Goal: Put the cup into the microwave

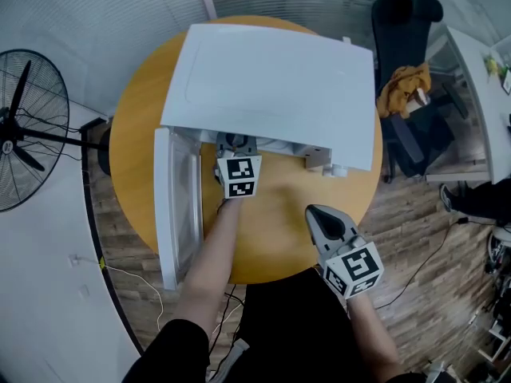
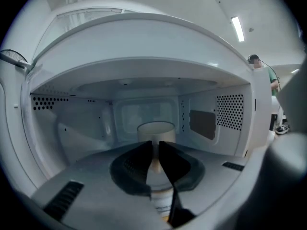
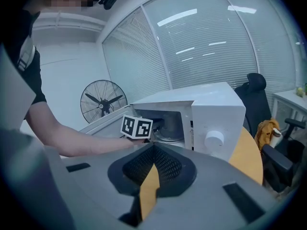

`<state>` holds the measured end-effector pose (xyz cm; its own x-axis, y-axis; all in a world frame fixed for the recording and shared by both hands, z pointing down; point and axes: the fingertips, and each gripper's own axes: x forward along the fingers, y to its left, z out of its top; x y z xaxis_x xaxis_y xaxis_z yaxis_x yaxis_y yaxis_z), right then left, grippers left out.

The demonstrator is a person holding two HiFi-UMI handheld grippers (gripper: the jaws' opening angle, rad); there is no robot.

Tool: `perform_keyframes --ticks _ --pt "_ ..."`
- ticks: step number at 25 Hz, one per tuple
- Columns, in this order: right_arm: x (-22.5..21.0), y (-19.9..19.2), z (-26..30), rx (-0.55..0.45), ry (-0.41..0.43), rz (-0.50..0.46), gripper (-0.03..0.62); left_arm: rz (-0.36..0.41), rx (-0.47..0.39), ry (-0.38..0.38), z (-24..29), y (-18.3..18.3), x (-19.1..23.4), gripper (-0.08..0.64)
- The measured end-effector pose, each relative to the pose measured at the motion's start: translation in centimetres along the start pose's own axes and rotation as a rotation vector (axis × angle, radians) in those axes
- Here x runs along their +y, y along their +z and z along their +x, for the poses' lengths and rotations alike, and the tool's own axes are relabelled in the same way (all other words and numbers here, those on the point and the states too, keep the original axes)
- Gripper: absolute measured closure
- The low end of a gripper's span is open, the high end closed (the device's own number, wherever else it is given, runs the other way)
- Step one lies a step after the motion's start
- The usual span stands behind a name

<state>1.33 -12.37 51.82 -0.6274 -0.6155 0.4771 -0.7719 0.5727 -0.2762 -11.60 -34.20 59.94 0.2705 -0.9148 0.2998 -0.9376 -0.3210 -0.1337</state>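
- Two hand-held grippers at work over a round wooden table (image 1: 279, 238), seen from above. Far left, on the floor, a black standing fan (image 1: 20, 130).
- Next along, a white microwave (image 1: 271, 78) on the table, with its door (image 1: 177, 206) standing wide open to the left and the cavity facing the person.
- Reaching into that cavity, the left gripper (image 1: 234, 144), with its marker cube (image 1: 239, 178) just outside the opening and a bare forearm (image 1: 215, 254) behind it.
- In the left gripper view, jaws pinched to a thin slit and clamped on the cream cup (image 2: 156, 128). Probably gripping its handle or wall, though the dim view leaves that unsure.
- Cup upright inside the microwave, near the middle of the cavity, with its rim showing above the jaw tips and a printed label low between them.
- Right of the opening, the control panel with a round white dial (image 3: 213, 139).
- Over bare tabletop in front of the microwave and apart from it, the right gripper (image 1: 313, 211). Jaws closed tip to tip, holding nothing, with only tabletop colour in the sliver behind the tips.
- Far right, a black office chair (image 1: 403, 22) with a yellow garment (image 1: 403, 86) draped on it.
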Motion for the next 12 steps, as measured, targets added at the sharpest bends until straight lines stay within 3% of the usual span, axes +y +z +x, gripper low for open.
perform_keyframes --ticks 12 --pt "-0.1 0.2 -0.8 -0.008 -0.01 -0.007 0.583 0.002 0.0 0.009 -1.1 -0.2 -0.4 0.494"
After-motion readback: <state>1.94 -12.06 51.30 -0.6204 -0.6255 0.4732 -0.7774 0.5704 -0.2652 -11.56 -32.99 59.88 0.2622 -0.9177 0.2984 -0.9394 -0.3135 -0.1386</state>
